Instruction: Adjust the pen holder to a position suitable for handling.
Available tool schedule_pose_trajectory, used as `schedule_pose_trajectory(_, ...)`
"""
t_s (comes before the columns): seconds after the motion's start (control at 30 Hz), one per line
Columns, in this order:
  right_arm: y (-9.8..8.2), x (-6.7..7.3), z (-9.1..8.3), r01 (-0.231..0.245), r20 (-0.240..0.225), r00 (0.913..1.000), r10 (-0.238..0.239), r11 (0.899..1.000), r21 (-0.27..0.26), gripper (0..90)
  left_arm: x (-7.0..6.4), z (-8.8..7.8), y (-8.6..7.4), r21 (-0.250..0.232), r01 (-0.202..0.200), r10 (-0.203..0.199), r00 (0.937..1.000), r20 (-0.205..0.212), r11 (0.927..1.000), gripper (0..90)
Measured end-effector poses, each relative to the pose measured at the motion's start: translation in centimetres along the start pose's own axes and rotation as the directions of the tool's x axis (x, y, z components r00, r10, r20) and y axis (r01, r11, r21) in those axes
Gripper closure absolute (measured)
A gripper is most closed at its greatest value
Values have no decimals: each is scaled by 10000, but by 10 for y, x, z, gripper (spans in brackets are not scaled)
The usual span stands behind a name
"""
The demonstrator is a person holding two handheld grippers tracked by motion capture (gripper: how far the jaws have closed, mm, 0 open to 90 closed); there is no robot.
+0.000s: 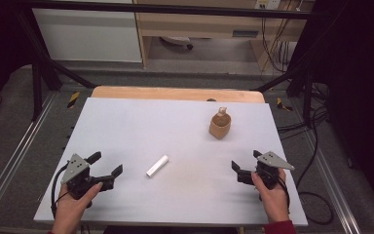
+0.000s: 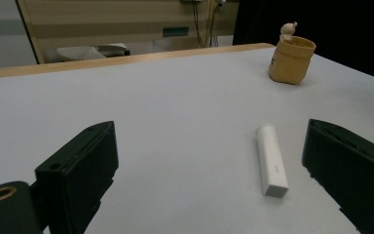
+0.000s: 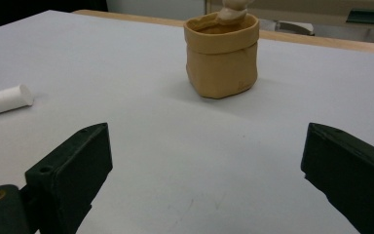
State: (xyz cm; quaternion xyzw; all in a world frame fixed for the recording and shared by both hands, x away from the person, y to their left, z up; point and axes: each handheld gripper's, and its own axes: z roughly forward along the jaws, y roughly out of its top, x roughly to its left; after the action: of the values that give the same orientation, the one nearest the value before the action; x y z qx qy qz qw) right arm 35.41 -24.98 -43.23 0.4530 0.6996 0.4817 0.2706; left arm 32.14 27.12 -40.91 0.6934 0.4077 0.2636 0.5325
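Two claws rest low near my edge of the white table (image 1: 126, 122), one in each of my hands. My left claw (image 1: 108, 165) has its jaws spread wide with nothing between them; the white tube (image 1: 157, 165) lies flat on the table just ahead of it and to its right, untouched. In the left gripper view that tube (image 2: 271, 159) sits nearer the right-hand jaw, lengthwise along my line of sight. My right claw (image 1: 243, 165) is also spread wide and empty. Beyond it, well apart, stands the tan pouch (image 1: 220, 125), upright, with a pale rounded piece sticking out of its top (image 3: 233, 10).
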Motion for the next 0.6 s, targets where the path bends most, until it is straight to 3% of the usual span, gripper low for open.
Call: schedule_pose_trajectory(0.6,1,7,4,256,-127,9996,-253,9995,204,41,-4,6,-1,245,0,-1,10000,67,9997,68)
